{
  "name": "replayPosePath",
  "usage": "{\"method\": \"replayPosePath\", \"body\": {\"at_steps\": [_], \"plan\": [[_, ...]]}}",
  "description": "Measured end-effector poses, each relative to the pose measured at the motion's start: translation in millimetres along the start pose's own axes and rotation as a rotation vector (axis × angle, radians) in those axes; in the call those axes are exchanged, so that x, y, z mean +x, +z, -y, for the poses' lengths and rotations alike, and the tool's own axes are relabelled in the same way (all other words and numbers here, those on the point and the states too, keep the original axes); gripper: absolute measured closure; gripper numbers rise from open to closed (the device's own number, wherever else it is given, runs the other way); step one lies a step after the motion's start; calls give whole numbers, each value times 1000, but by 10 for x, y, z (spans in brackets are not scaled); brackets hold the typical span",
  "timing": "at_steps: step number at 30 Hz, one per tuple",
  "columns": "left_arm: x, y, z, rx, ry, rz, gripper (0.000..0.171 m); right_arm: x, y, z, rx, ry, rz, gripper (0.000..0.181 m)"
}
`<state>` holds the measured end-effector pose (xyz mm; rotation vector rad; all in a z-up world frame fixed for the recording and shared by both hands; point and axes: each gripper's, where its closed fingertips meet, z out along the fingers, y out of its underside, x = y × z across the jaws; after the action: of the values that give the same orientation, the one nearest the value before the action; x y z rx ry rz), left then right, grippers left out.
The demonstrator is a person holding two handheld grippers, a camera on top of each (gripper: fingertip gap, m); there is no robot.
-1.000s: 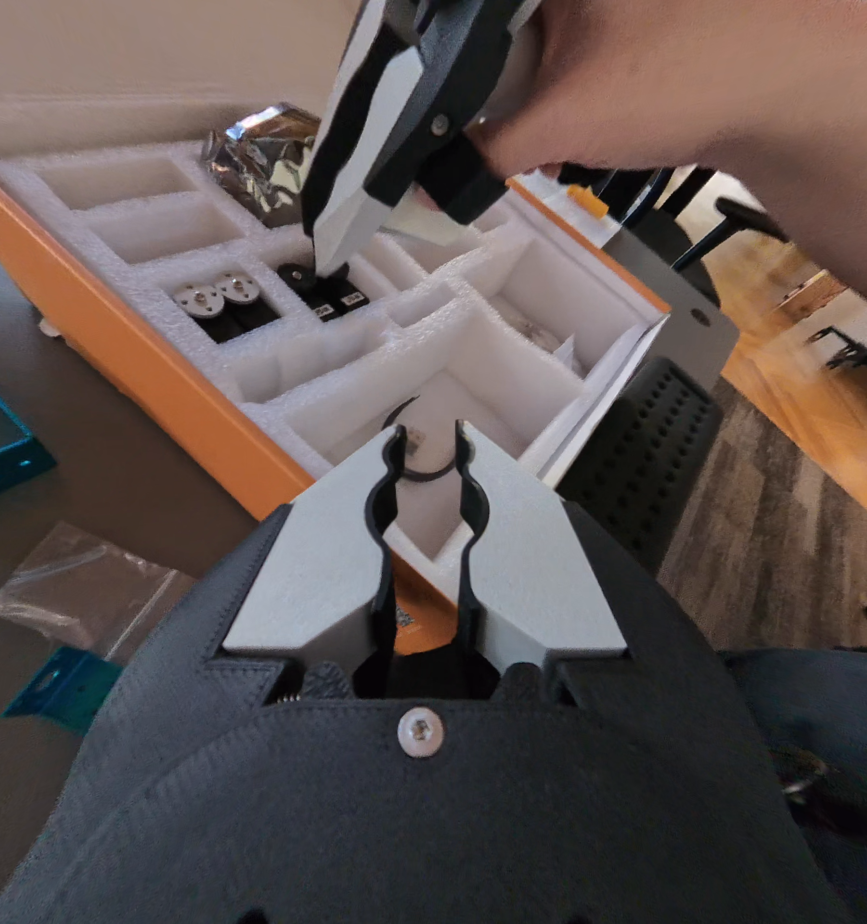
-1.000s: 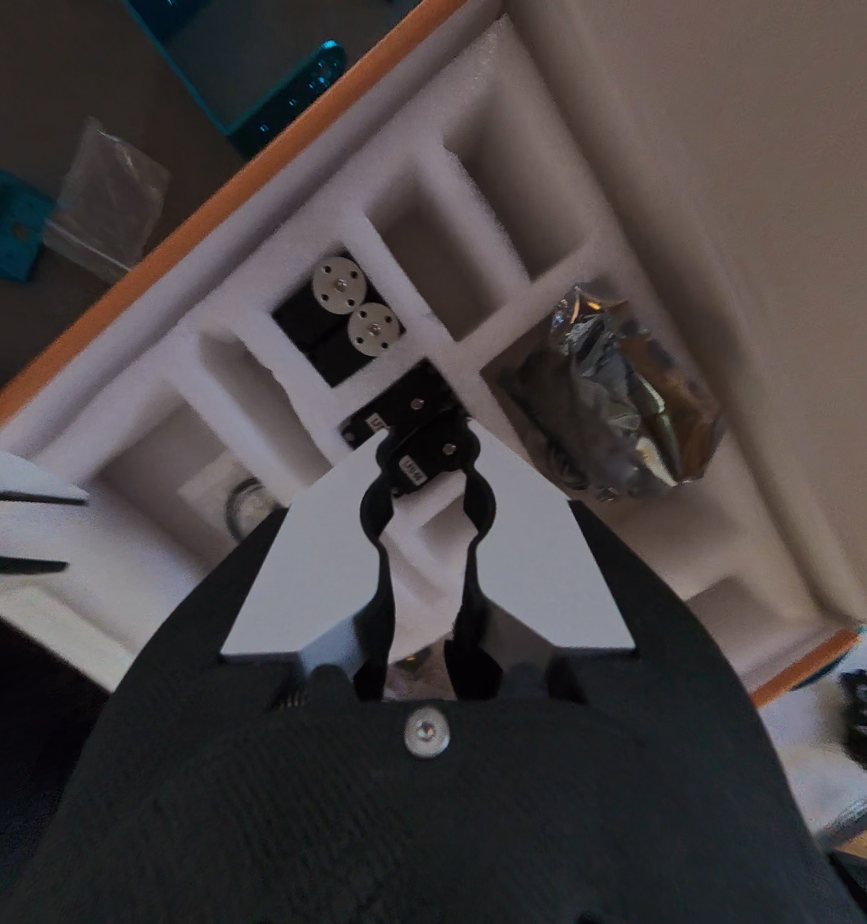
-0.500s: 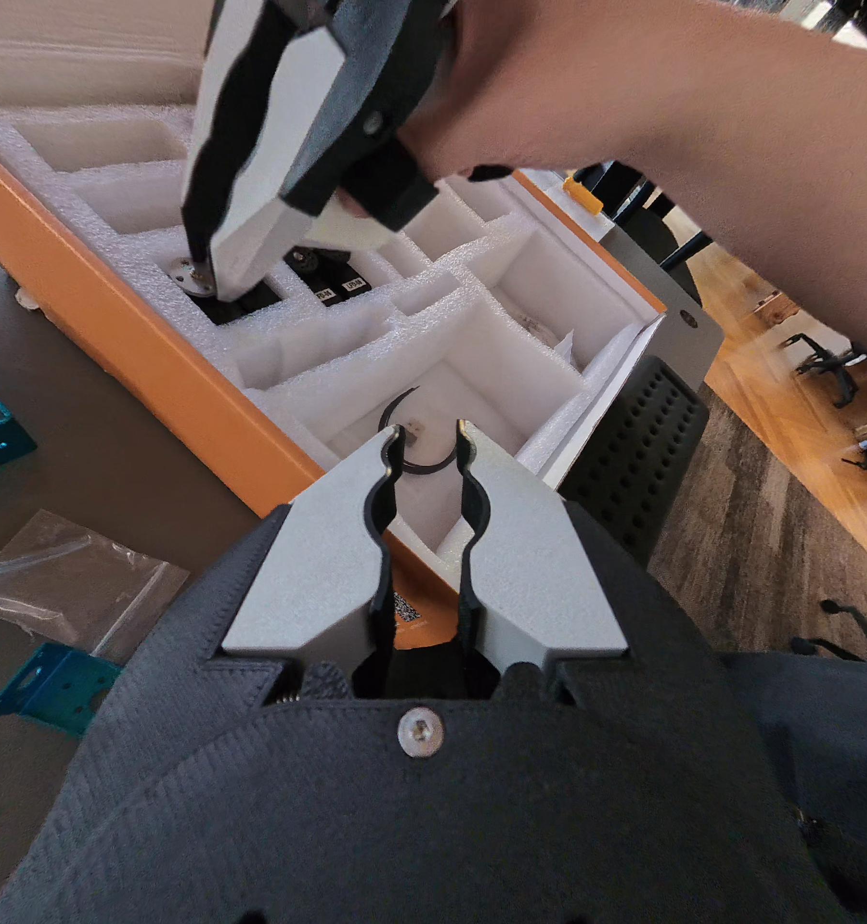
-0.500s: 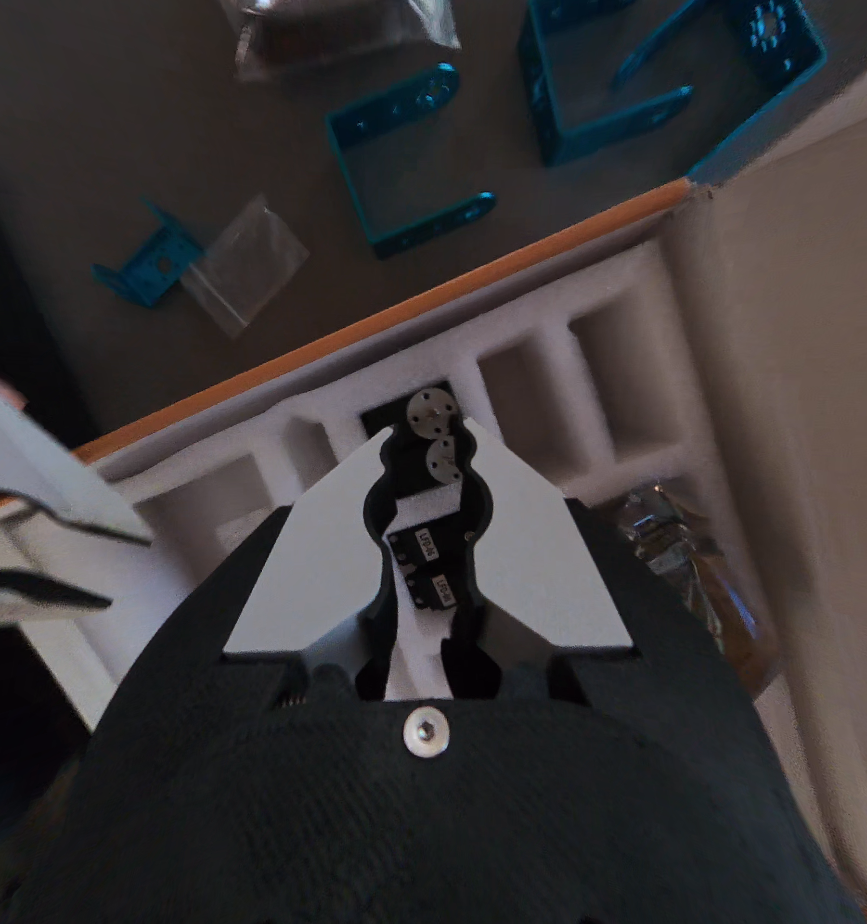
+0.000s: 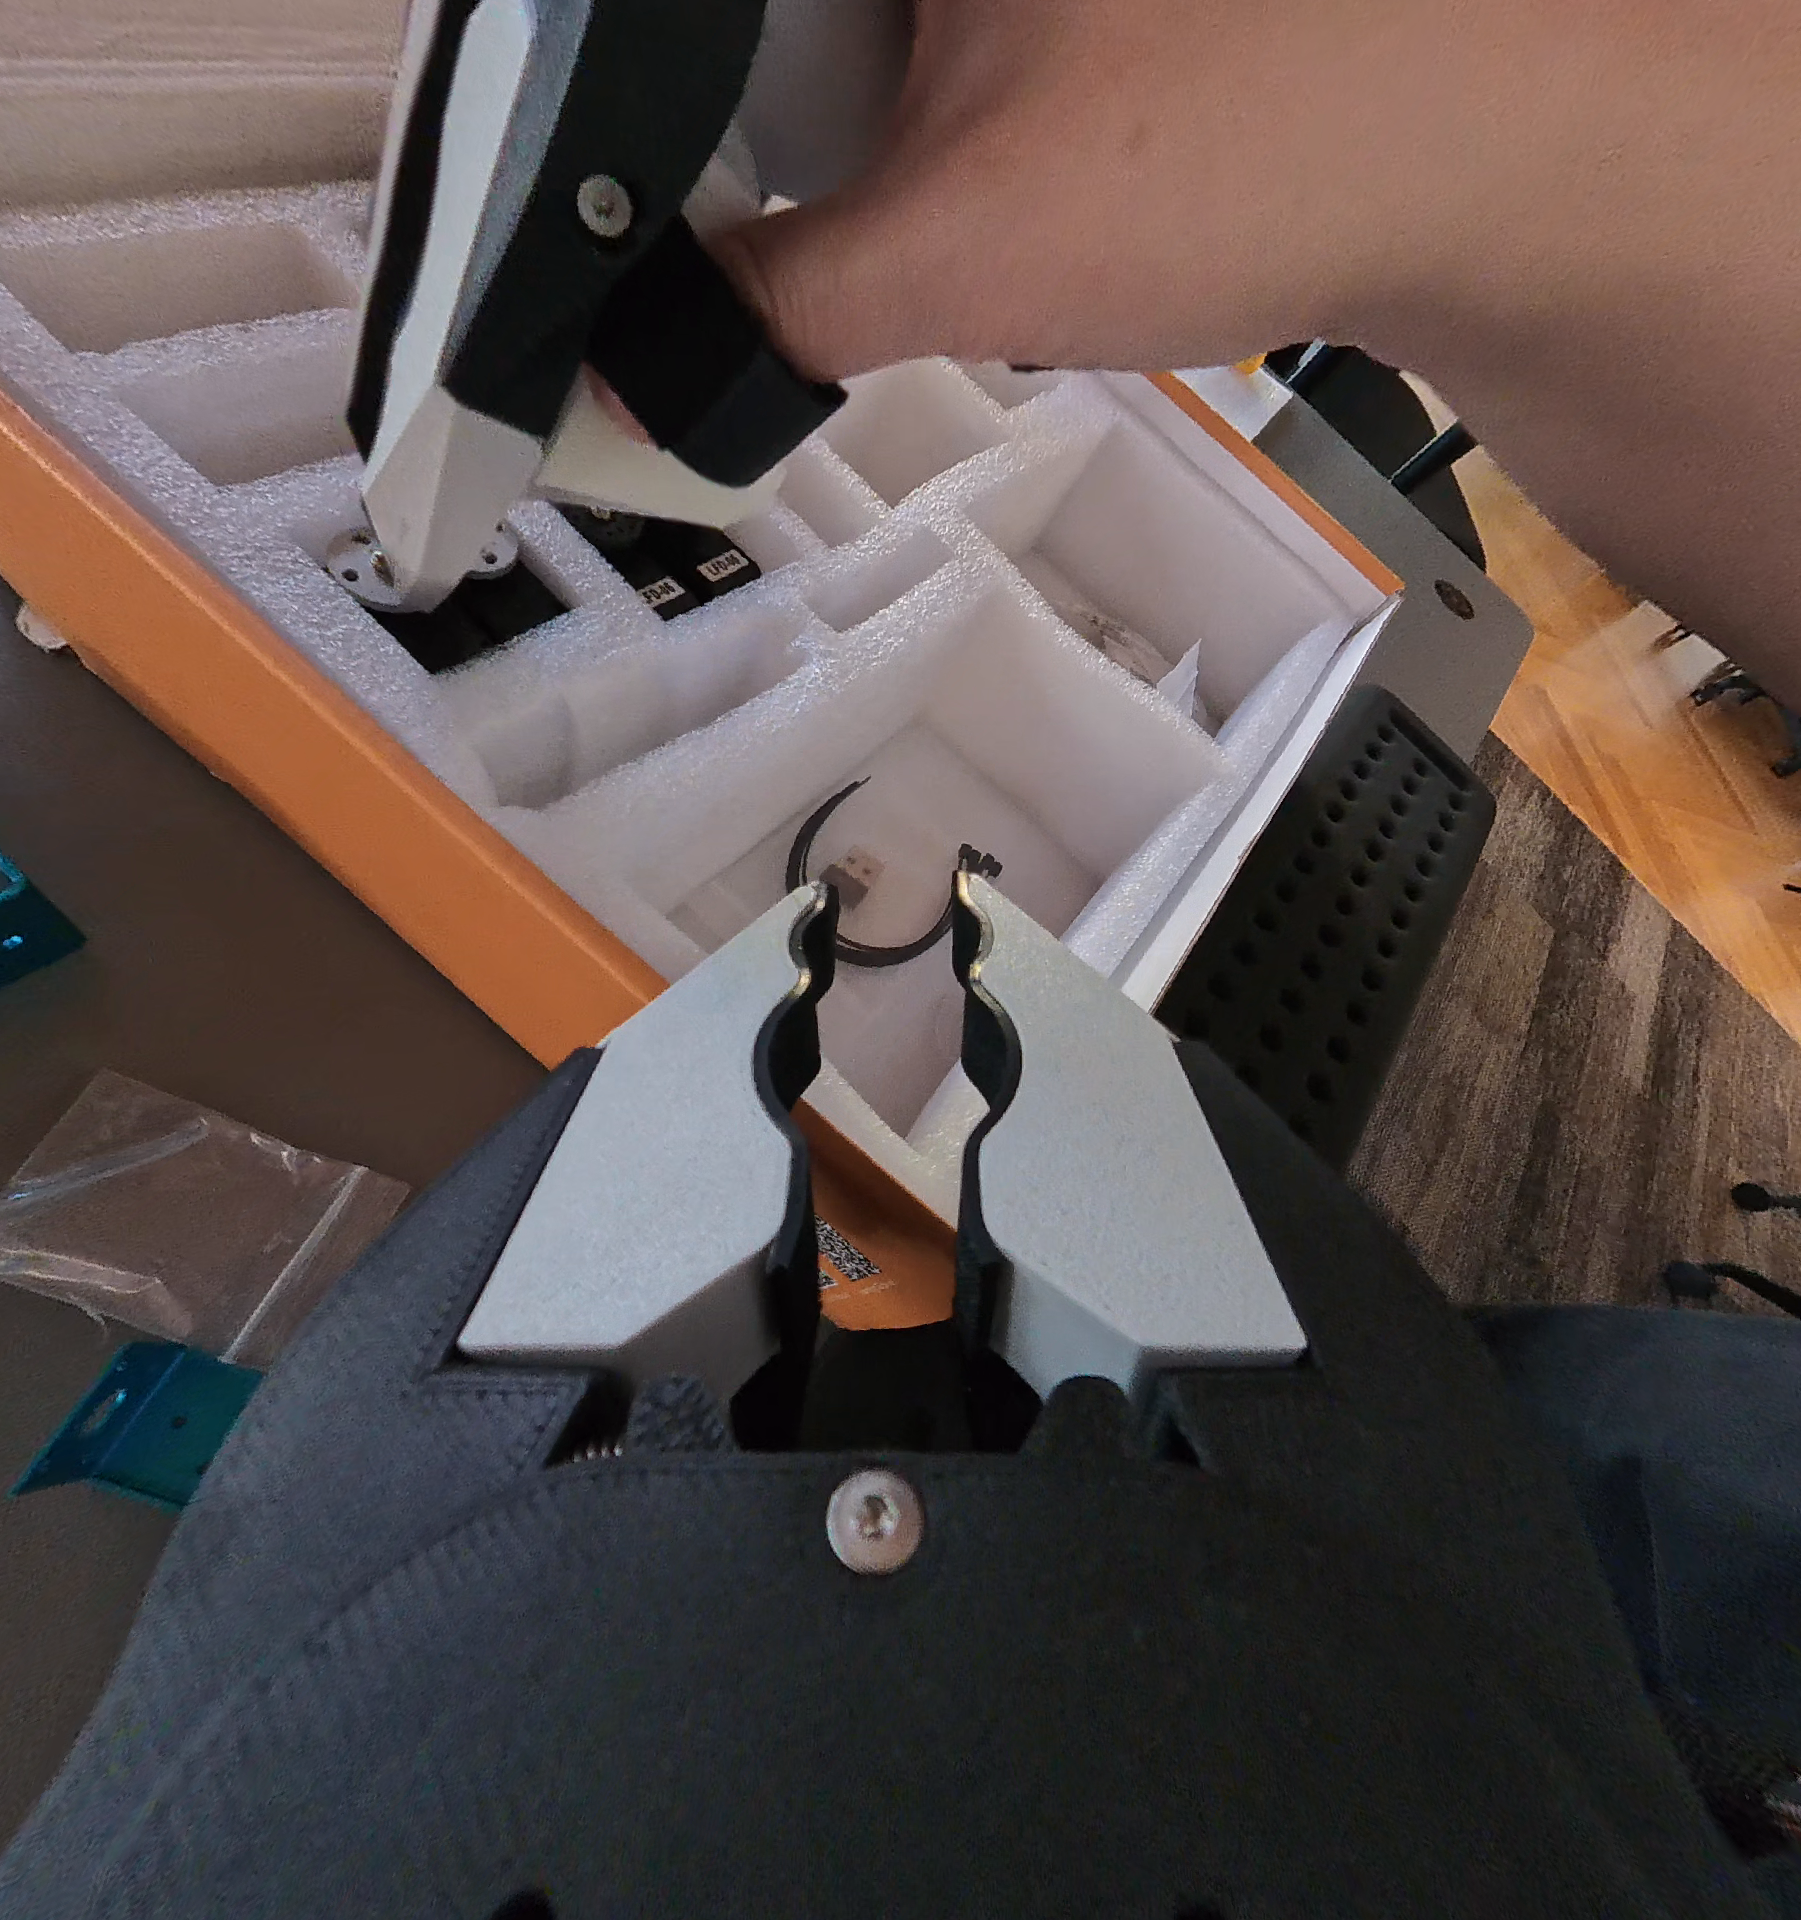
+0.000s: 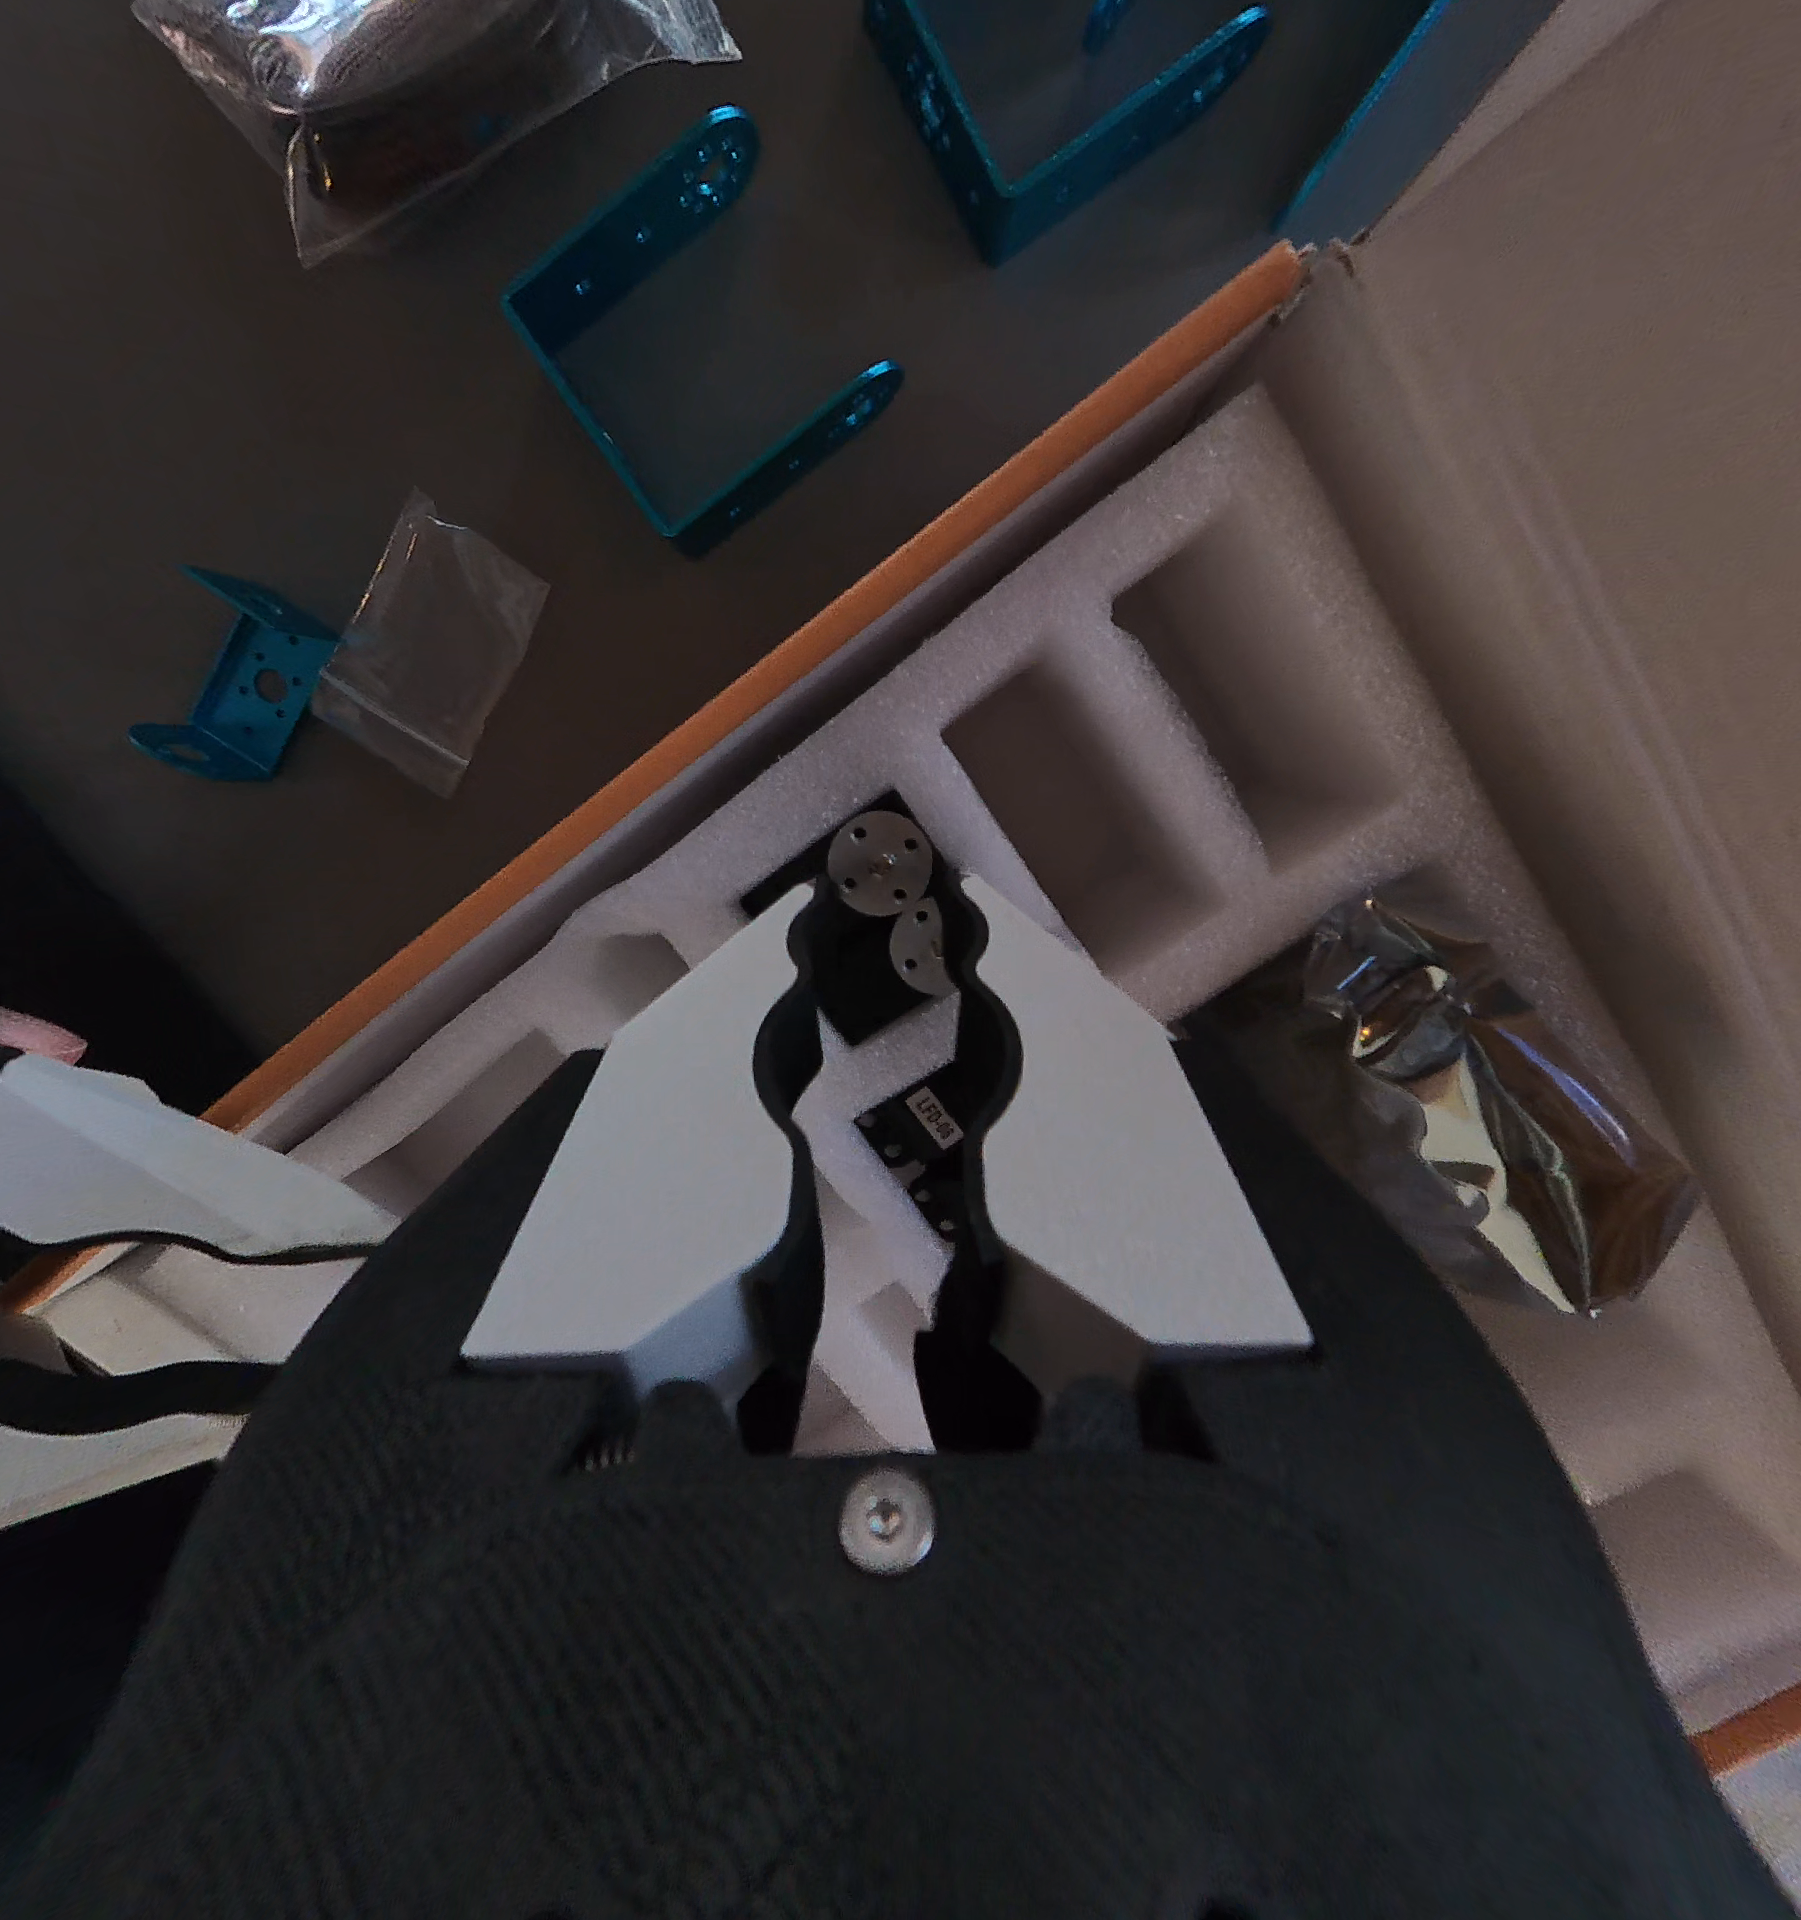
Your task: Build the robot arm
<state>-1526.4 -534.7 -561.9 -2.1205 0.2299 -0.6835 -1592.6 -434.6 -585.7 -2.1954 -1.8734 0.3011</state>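
Presently the right claw (image 6: 891,904) stands open, its tips lowered into a foam compartment of the orange-sided box (image 5: 283,717), straddling two black servos with silver discs (image 6: 880,868). The left claw (image 5: 891,904), also open and empty, hovers above the box's near corner compartment, which holds a black ring (image 5: 854,935). Blue brackets (image 6: 698,343) and clear bags (image 5: 169,1236) lie on the tabletop (image 6: 200,416) beside the box.

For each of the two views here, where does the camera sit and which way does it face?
Left wrist view: sits on the left tool, open, facing across the foam tray toward a coiled black cable; the right tool and holding hand show.
Right wrist view: sits on the right tool, looking down at two black servos; its jaws are open around them.
Shared: tray, servos, small blue bracket.
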Motion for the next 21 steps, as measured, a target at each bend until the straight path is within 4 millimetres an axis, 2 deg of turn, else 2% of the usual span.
{"method": "replayPosePath", "body": {"at_steps": [6, 10, 21], "plan": [[-8, -28, -18, 20, -70, -35, 151, -2, 20, -11, -29, 9, 25, 160], [-6, -26, -14, 24, -76, -39, 151, -54, 9, -18, -57, 9, 26, 150], [-6, -33, -3, 47, -91, -44, 151, -57, 48, -10, 34, 53, 7, 153]]}}
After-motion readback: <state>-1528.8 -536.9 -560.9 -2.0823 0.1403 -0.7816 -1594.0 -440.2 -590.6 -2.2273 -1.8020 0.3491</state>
